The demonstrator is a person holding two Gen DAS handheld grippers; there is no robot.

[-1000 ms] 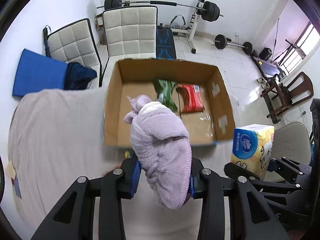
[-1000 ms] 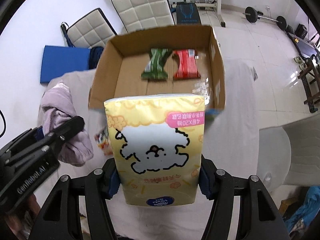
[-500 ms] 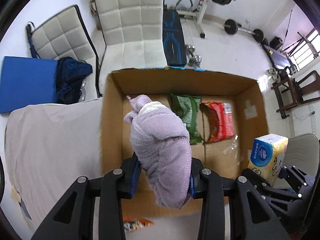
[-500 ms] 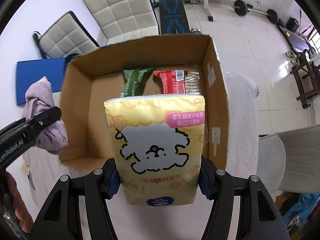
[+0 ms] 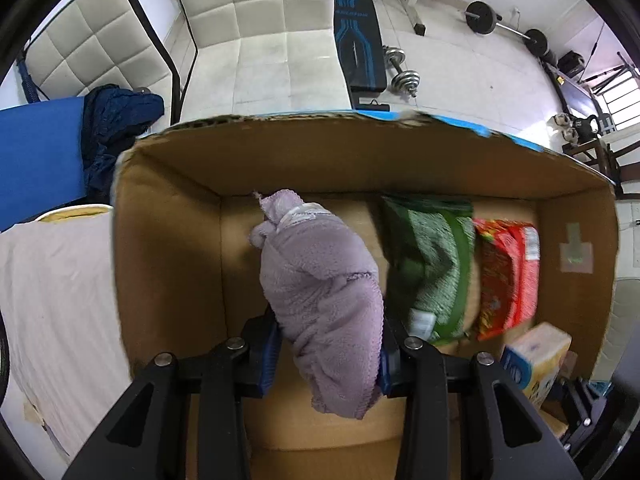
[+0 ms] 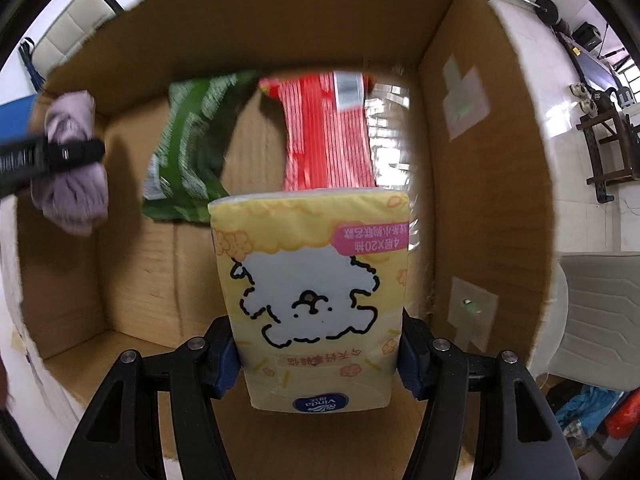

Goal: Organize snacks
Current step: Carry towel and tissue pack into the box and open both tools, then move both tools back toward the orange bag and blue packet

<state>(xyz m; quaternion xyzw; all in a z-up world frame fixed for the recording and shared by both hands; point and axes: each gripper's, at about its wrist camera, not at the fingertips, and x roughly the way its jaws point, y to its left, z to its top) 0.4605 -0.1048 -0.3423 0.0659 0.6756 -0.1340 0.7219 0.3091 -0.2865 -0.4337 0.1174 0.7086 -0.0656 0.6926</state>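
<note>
The left gripper [image 5: 328, 354] was clamped on a rolled lilac towel [image 5: 320, 296], squeezed between its blue pads [image 5: 267, 354] and pointing away from the camera. The right gripper [image 6: 318, 354] was closed on a yellow tissue pack [image 6: 316, 292], printed with a white cartoon dog, held upright between the jaws. Both loads were held inside an open cardboard box [image 5: 168, 248], above its floor; whether either touched the floor could not be told. The towel was held in the box's left part, just beside a green snack bag [image 5: 432, 272] lying on the floor. A red snack bag [image 5: 506, 276] was seen lying just right of the green one, the two side by side toward the far wall. In the right wrist view the same green bag [image 6: 192, 148] and red bag [image 6: 328, 132] were seen beyond the tissue pack, which was held near the box's right wall [image 6: 484, 152], where patches of clear tape were stuck. The towel [image 6: 72, 184] and a left finger [image 6: 52, 156] were visible at the far left of that view. The box was set on a surface covered with a pale cloth [image 5: 52, 304]. Beyond it, padded white chairs [image 5: 260, 32] and gym weights [image 5: 500, 24] were seen on a tiled floor
</note>
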